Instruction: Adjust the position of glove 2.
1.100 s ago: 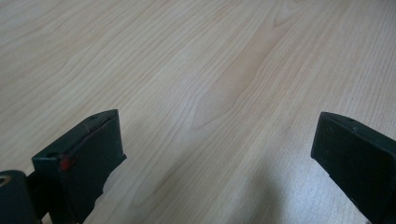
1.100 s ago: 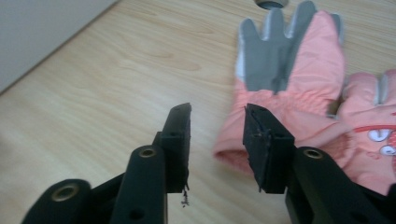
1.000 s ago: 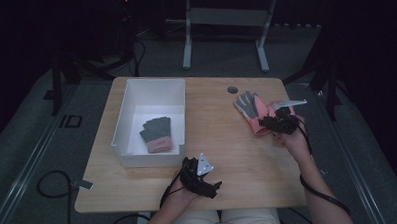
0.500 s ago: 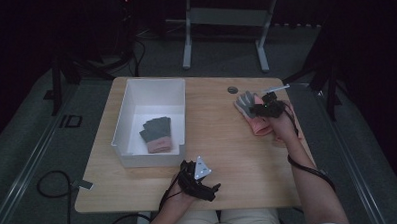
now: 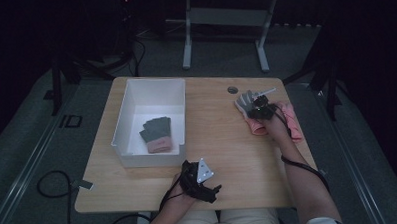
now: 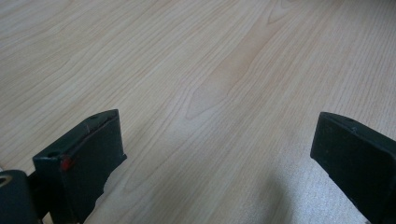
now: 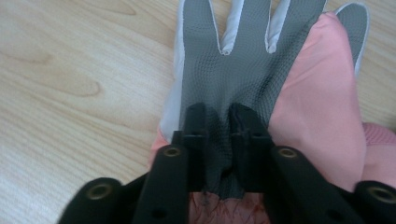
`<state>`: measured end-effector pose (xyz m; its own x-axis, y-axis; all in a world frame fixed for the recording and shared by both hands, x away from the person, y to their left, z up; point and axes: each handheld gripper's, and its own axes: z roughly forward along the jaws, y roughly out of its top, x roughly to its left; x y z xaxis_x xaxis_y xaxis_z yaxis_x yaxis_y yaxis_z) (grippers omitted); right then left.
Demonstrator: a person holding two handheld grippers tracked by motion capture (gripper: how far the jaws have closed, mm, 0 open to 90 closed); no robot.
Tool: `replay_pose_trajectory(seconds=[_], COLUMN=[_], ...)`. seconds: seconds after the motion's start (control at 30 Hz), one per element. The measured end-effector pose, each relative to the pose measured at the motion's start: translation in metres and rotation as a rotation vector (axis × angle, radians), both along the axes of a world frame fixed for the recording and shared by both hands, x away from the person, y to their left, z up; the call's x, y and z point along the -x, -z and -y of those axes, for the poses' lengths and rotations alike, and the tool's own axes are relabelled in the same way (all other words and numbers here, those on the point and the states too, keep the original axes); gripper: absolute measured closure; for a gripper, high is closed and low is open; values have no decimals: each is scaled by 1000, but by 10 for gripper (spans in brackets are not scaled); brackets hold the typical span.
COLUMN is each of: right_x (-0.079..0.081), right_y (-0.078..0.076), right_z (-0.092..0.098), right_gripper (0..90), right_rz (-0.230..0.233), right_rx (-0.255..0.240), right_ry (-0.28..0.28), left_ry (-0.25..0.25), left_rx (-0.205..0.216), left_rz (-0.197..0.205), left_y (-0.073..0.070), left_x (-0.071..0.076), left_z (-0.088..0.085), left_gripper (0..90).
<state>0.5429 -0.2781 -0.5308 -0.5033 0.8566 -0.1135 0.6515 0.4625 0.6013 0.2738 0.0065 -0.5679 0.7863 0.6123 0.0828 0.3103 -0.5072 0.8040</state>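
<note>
Right gripper view puts us right on the action: our right gripper (image 7: 219, 140) has just been closing, and its jaws now pinch a fold of the grey palm of a glove (image 7: 243, 60) lying at the far right of the table (image 5: 217, 121), on top of pink fabric. To do this well, we reckon we want the pads biting through enough cloth near the cuff that the whole glove comes up, not just the top layer, and a straight lift before swinging left toward the bin (image 5: 121, 129). A slow start would tell us whether the pink piece under it clings.

Our left gripper (image 5: 203, 184) rests at the near edge, jaws wide apart over bare wood, nothing between them.

The count: one white bin, one glove already inside (image 5: 156, 134), one in our pinch, and pink fabric (image 5: 290, 120) beneath that may be a further glove — we can't tell.
</note>
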Motion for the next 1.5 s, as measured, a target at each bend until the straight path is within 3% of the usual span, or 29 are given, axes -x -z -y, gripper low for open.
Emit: replay_pose_trajectory(seconds=[0.13,0.27,0.5,0.6,0.77,0.8,0.97,1.03,1.13,1.2,1.4,1.5], right_x=[1,17,75,104,150,158,188,191,188,183,164,151], right_y=[-4,-19,-59,-70,-80,-82,-79,-73,-59,-49,-24,-7], right_z=[0,-2,-17,-26,-37,-39,-41,-43,-48,-51,-58,-63], right_gripper=[871,883,886,886,885,886,886,886,886,886,885,879], right_rz=[-4,47,140,156,182,189,176,162,141,127,65,37], right_rx=[-39,-104,-251,-271,-296,-302,-345,-344,-301,-273,-278,-252], right_ry=[62,103,84,82,90,81,106,124,165,188,226,235], left_ry=[1,0,6,7,0,-11,5,12,20,23,18,24], left_rx=[5,13,15,23,13,4,15,14,25,23,28,29], left_rz=[15,33,32,34,57,89,69,63,57,59,51,46], left_y=[0,-1,-1,-1,1,1,3,3,3,4,4,4], left_x=[1,2,1,2,6,8,7,7,8,9,7,6], left_z=[0,0,1,1,2,2,4,5,6,6,4,3], left_gripper=[22,22,22,22,22,23,24,24,24,24,24,24])
